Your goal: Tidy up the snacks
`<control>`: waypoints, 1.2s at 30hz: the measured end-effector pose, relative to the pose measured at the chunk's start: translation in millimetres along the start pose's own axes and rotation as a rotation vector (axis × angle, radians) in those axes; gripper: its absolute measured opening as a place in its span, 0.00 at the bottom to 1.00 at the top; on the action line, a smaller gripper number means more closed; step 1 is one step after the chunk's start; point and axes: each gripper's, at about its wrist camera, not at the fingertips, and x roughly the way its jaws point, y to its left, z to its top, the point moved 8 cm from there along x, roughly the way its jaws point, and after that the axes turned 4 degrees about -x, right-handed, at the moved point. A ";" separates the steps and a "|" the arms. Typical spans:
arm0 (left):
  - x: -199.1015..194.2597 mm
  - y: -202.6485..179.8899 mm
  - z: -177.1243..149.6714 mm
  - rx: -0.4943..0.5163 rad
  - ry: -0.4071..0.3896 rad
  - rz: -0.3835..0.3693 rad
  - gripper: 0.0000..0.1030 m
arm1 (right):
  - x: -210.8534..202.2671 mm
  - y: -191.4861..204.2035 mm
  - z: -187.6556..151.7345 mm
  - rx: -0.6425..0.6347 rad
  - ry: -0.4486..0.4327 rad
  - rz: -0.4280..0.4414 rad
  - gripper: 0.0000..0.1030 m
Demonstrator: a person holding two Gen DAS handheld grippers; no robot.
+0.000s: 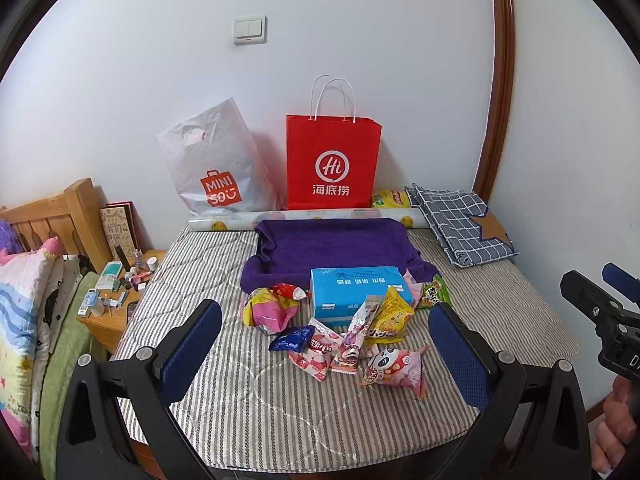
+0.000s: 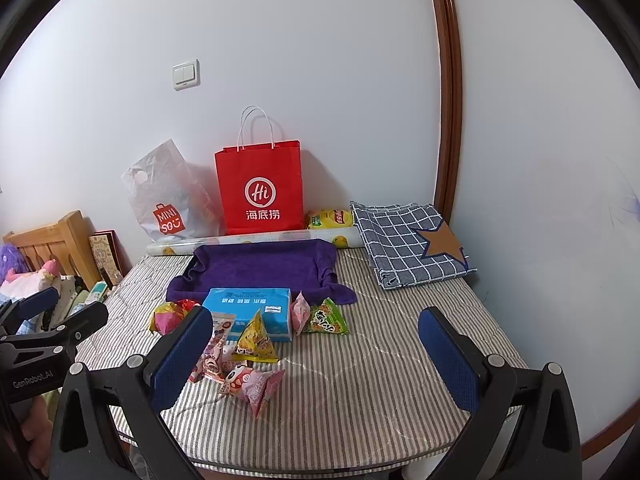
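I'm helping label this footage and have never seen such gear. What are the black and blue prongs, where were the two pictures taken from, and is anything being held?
No robot here: a person holds a two-finger gripper in each hand, each with a fisheye camera looking along its fingers. One picture comes from the left gripper, the other from the right gripper. Both stand open and hold nothing. On the striped mattress lie loose snack packets, a blue box and a purple towel. A red paper bag and a white plastic bag stand against the wall.
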 end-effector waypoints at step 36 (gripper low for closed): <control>-0.5 -0.1 -0.2 -0.001 -0.001 0.000 0.99 | 0.4 5.2 -4.5 -0.006 0.002 0.003 1.00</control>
